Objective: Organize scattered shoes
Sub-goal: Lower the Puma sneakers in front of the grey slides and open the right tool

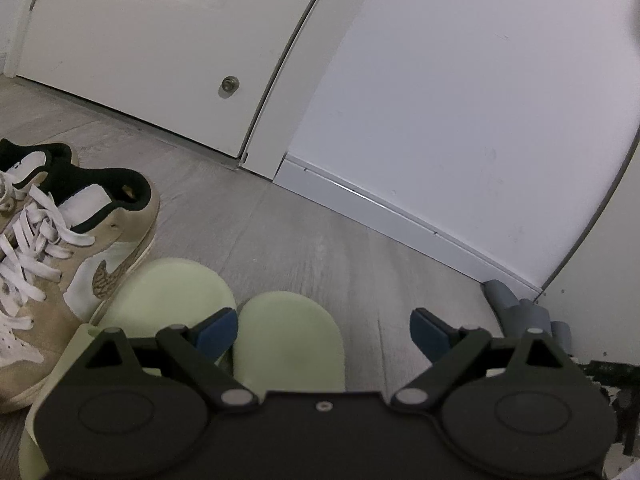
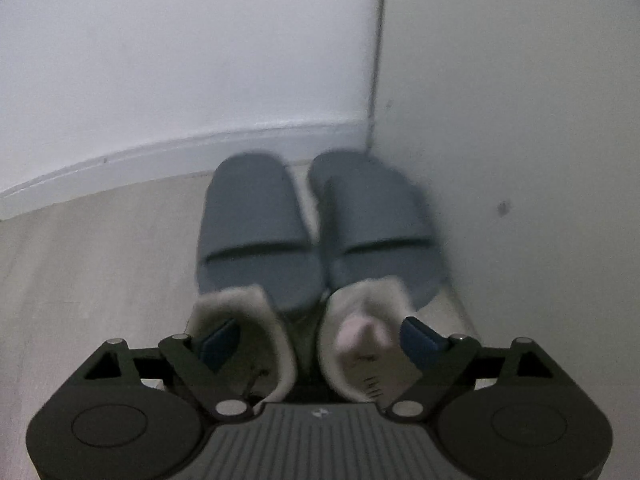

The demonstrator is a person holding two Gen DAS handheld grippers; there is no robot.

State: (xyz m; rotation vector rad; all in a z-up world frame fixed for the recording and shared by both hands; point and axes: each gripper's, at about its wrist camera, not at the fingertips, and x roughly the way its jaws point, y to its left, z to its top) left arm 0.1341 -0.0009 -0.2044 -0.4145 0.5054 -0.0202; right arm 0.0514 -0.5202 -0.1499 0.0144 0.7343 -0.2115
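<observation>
Grey plank floor (image 1: 304, 240), white door (image 1: 160, 60), white wall (image 1: 460, 100), baseboard (image 1: 400, 216).

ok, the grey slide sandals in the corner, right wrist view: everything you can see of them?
The pair of slate-grey slide sandals lies flat on the pale floor, side by side and about touching, toes toward the white baseboard in the wall corner. Each has one broad, smooth strap that looks rubbery. The right one is motion-blurred. Fluffy cream slippers overlap their heels.

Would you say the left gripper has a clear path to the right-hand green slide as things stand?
Probably yes. The left gripper is open, and that green slide lies just ahead between its fingers, with nothing on top. The other green slide sits close alongside.
</observation>
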